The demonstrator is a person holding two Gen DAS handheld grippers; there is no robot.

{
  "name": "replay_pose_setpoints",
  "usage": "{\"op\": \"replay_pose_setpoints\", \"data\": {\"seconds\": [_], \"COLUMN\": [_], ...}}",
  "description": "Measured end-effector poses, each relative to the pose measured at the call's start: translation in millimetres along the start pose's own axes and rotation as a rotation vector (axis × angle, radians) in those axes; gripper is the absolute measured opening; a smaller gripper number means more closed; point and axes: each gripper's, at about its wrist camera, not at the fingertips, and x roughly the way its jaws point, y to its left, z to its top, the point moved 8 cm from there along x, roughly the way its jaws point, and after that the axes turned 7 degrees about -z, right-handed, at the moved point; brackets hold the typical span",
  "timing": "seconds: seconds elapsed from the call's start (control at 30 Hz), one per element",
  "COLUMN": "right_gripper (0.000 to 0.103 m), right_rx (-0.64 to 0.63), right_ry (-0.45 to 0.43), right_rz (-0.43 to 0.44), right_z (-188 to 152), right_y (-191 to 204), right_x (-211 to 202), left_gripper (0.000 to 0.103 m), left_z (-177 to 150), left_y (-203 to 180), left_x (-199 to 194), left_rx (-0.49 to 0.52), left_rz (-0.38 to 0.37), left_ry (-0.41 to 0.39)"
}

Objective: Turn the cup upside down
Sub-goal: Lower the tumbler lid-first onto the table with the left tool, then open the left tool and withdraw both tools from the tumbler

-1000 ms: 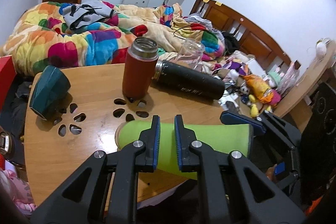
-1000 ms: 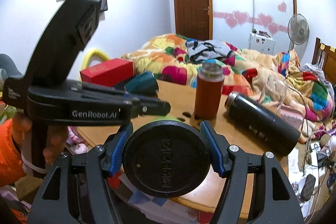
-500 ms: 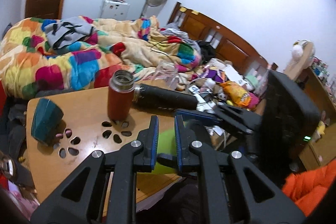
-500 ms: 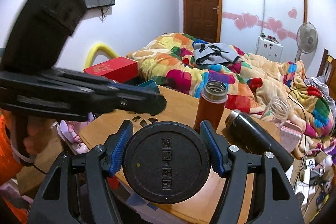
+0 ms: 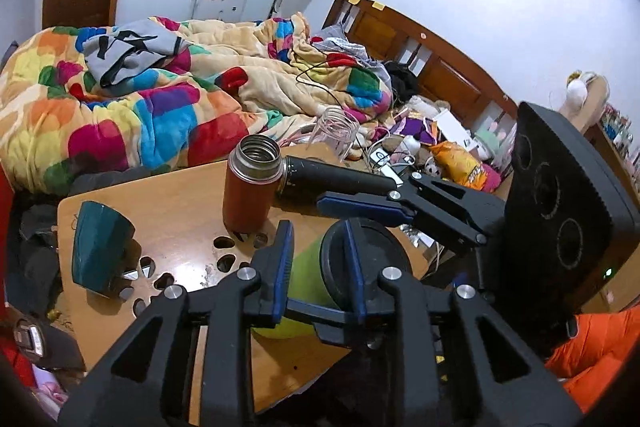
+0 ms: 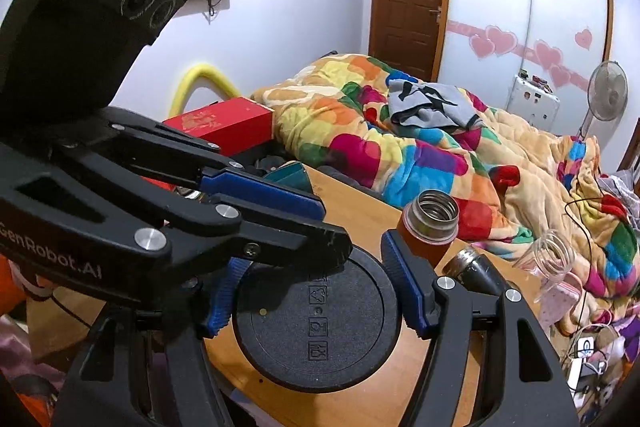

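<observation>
Cup [image 6: 316, 323], lime-green with a black base, hangs above the tabletop [image 5: 176, 227], clamped by the right gripper [image 6: 314, 301]; left gripper [image 5: 318, 267] stands apart beside it, red flask [image 5: 250, 187] at twelve o'clock.

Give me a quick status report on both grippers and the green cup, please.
Both grippers on cup: right gripper clamps its black base, left gripper straddles it. Green cup lifted, tilted. Red flask stands close behind.

Cup [image 5: 306, 281]: lime-green cylindrical body with a round black base bearing embossed symbols [image 6: 316, 319]. It lies tipped on its side, lifted above the tabletop [image 5: 180, 227], base toward the right wrist camera, at lower centre of both frames.
</observation>
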Motion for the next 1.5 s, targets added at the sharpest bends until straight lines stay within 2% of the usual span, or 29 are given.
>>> {"op": "replay_pose_setpoints", "data": {"seconds": [0.13,0.23,0.3,0.4,0.57,0.7,0.77,0.83,0.9,0.97,1.03,1.2,1.27,1.5], "right_gripper": [0.063,0.065,0.066,0.066,0.068,0.069,0.073,0.076,0.077,0.08,0.085,0.092,0.102,0.103], "right_rx": [-0.009,0.001,0.023,0.073,0.129,0.164,0.19,0.214,0.245,0.274,0.296,0.355,0.372,0.395], "right_ry": [0.001,0.01,0.007,0.01,0.002,-0.016,-0.029,-0.047,-0.072,-0.096,-0.122,-0.189,-0.205,-0.232], "right_rz": [-0.021,-0.021,-0.029,-0.009,-0.017,-0.037,-0.048,-0.06,-0.074,-0.093,-0.114,-0.144,-0.155,-0.208], "right_z": [-1,-4,-8,-13,-20,-20,-18,-16,-13,-9,-5,4,7,6], "right_y": [1,0,-5,-12,-26,-36,-44,-50,-59,-67,-73,-83,-84,-82], "right_x": [1,-2,-6,-13,-31,-47,-58,-68,-82,-96,-107,-136,-146,-163], "left_gripper": [0.025,0.026,0.026,0.026,0.026,0.026,0.026,0.033,0.053,0.061,0.065,0.082,0.088,0.099], "left_z": [7,8,8,8,6,10,14,15,15,15,12,6,3,-11], "left_y": [7,11,9,3,1,-12,-21,-30,-39,-45,-54,-69,-73,-89], "left_x": [-1,3,5,6,3,-15,-31,-43,-59,-71,-84,-103,-107,-118], "left_rx": [0.006,-0.002,0.004,0.058,0.067,0.082,0.102,0.104,0.103,0.107,0.113,0.088,0.084,0.105], "left_rz": [0.058,0.072,0.067,0.125,0.165,0.211,0.25,0.277,0.324,0.356,0.399,0.42,0.445,0.532], "left_ry": [-0.023,-0.02,-0.017,-0.027,-0.035,-0.106,-0.158,-0.193,-0.244,-0.284,-0.322,-0.373,-0.39,-0.442]}}
